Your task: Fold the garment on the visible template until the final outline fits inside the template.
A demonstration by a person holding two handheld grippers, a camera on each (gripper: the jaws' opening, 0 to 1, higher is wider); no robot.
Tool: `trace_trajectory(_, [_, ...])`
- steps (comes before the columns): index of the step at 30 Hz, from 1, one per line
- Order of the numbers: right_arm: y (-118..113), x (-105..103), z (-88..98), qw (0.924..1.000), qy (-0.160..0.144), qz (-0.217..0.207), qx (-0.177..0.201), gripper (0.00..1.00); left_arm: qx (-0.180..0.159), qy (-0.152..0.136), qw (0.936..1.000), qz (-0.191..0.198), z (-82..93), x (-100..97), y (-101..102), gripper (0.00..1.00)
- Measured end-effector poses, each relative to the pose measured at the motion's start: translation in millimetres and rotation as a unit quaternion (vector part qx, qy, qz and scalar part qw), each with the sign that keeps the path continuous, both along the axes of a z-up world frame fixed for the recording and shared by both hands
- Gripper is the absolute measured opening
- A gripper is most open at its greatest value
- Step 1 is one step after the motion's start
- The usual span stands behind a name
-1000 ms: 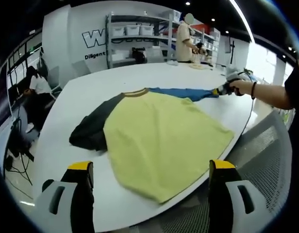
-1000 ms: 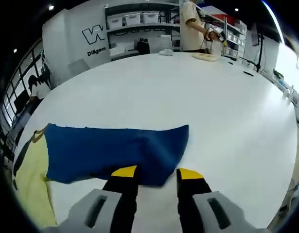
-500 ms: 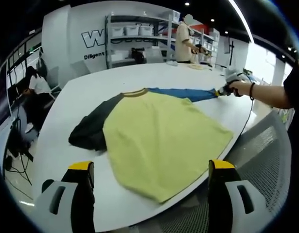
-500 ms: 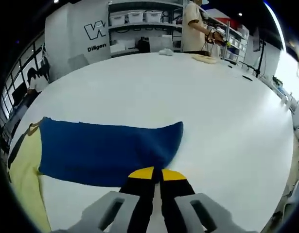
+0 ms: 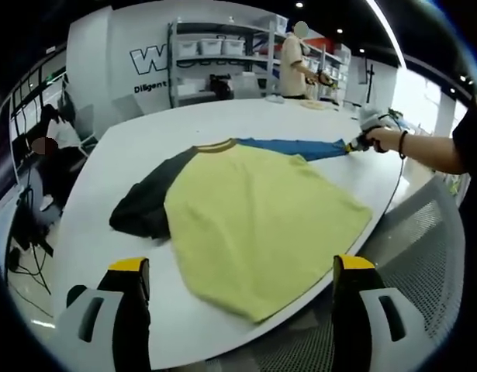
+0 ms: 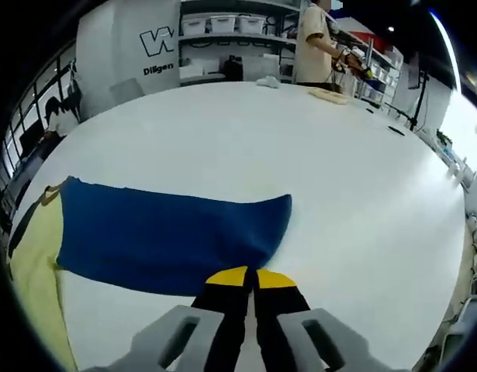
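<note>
Right gripper view: right gripper (image 6: 250, 273) has its jaws pressed together on the lower edge of the blue sleeve (image 6: 164, 236), near the cuff end — pinch looks like a hold for pulling the sleeve out straight or lifting it to fold over the body, my read only. Sleeve lies flat and stretched across the white tabletop (image 6: 246, 139), cuff end free, other end joined to the yellow body at the left edge of that view.

Left gripper view: left gripper (image 5: 236, 267) hangs back off the near tabletop edge, jaws wide apart, nothing between them — probably waiting while the other side sets the sleeve. Far across, the right gripper shows in the person's hand (image 5: 381, 139) at the tip of the blue sleeve.

Garment (image 5: 254, 213) — raglan-style shirt, pale yellow body, one blue sleeve, one dark sleeve (image 5: 145, 201) bunched and folded toward the left side, tan collar band (image 5: 215, 146) at the far end. It lies spread on the tabletop with the hem corner nearest the left gripper, close to the tabletop edge. Body mostly flat, few soft wrinkles. No template outline that I can make out. No fold made yet; task looks early.
</note>
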State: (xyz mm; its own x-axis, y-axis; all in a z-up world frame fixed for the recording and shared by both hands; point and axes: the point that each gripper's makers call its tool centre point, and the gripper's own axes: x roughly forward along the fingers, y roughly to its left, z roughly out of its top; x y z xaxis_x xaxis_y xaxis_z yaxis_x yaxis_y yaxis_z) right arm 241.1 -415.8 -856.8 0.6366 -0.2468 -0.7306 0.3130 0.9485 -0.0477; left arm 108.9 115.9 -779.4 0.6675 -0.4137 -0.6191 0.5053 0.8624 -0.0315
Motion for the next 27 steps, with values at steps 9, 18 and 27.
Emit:
trace_trajectory(9, [19, 11, 26.8, 0.9988, -0.04, 0.014, 0.025, 0.0, 0.007, 0.0, 0.9999, -0.01, -1.4, -1.3, -1, 0.98])
trace_trajectory(18, [63, 35, 56.2, 0.9945, -0.071, 0.063, 0.044, 0.0, 0.0, 0.008, 0.9998, -0.018, -2.3, -3.8, -4, 0.99])
trace_trajectory(27, [121, 56, 79.9, 0.9862, -0.089, 0.136, 0.034, 0.0, -0.009, 0.008, 0.9996, -0.024, -0.6, -4.8, -6, 0.99])
